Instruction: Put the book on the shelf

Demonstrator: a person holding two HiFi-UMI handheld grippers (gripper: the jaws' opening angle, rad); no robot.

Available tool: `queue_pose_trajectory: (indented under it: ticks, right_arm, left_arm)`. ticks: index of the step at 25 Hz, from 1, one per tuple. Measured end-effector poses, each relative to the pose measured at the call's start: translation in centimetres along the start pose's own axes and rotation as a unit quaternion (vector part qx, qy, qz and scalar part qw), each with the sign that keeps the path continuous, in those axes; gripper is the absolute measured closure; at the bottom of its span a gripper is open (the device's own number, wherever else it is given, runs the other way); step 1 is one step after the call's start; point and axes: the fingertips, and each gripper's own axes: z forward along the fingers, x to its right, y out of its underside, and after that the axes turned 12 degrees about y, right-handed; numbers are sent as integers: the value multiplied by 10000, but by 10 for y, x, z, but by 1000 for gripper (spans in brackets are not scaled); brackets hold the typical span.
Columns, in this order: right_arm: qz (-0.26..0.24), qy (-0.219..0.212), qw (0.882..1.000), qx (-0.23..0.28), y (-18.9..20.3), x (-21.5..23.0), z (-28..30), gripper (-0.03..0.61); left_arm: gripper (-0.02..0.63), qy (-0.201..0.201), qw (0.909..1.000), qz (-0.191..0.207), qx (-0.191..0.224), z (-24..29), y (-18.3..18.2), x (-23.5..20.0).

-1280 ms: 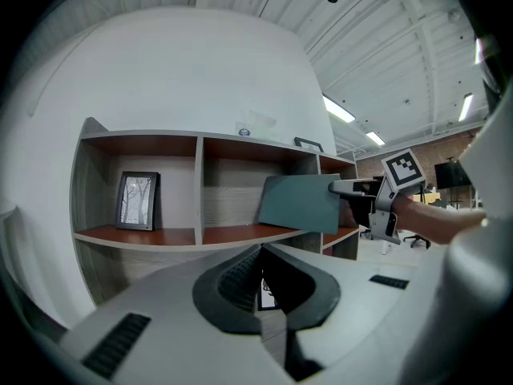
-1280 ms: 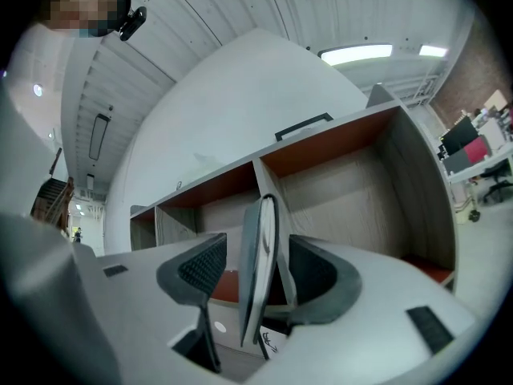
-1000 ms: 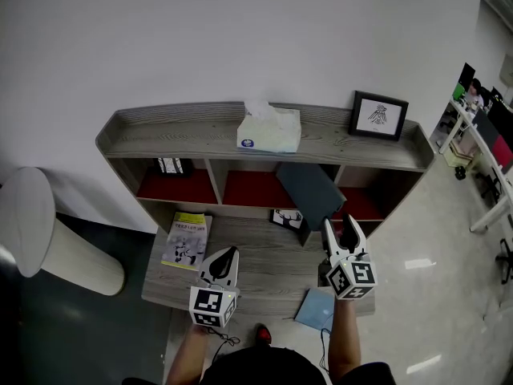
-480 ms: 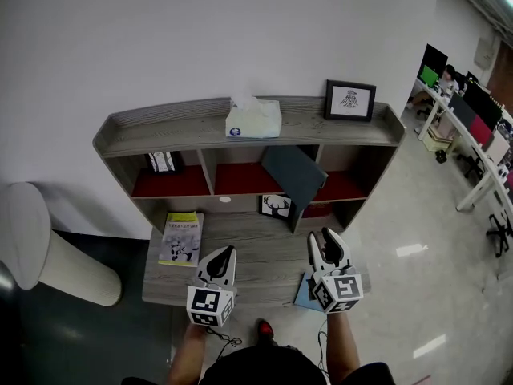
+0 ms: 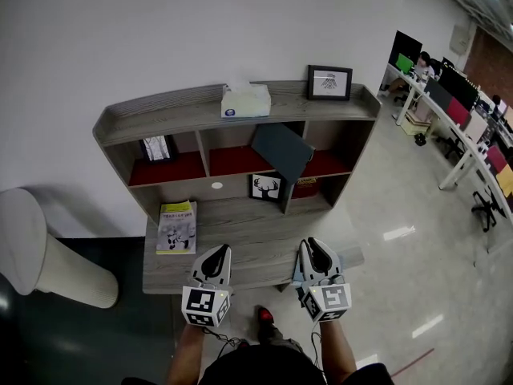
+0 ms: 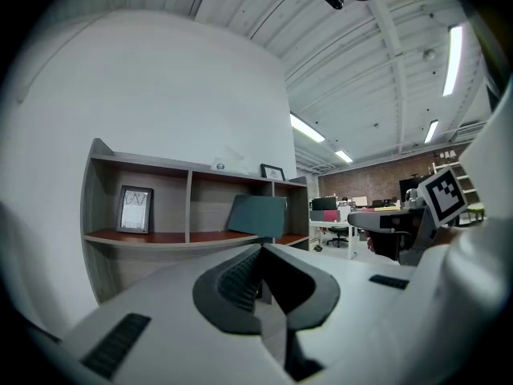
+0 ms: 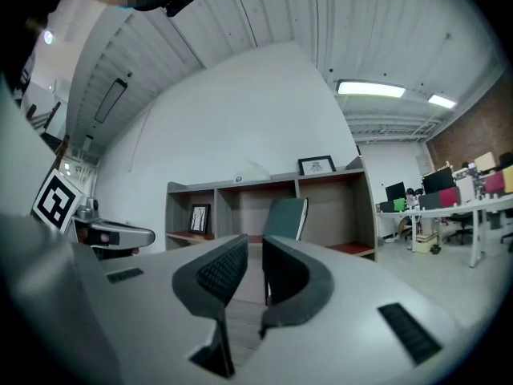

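1 dark book [image 5: 280, 152] in shelf [image 5: 176, 112] | left claw [image 5: 218, 252] closed | right claw [image 5: 317, 246] just closing, slightly apart, empty

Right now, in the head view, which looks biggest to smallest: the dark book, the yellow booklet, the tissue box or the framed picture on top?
1. The dark book, leaning in the shelf.
2. The yellow booklet.
3. The tissue box and the framed picture: too alike to rank.
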Motion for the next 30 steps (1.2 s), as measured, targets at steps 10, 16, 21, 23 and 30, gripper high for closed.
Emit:
queue_pose_trajectory:
  ticks: [10, 16, 21, 23, 30]
  right_arm:
    - [-204, 467, 9985, -205, 20, -26, -93, 543]
    - [-288, 840, 9955, -324, 34, -14, -133, 549]
    - [-371, 1175, 9916, -380, 36, 11, -152, 549]
    - [-474, 1276, 9898, -416, 38, 23, -158, 549]
    - [-638, 1351, 9866, -655, 55, 74, -162, 549]
  left_arm:
    - [607, 557, 9984, 12, -11, -45, 14, 48]
    - [607, 934, 9955, -12, -132, -50, 28, 77]
    - [607, 1172, 9930, -17, -168, -39, 35, 100]
    - [607, 1251, 9920, -26, -169, -32, 37, 110]
    - [607, 1274, 9913, -144, -291, -1, 54, 148]
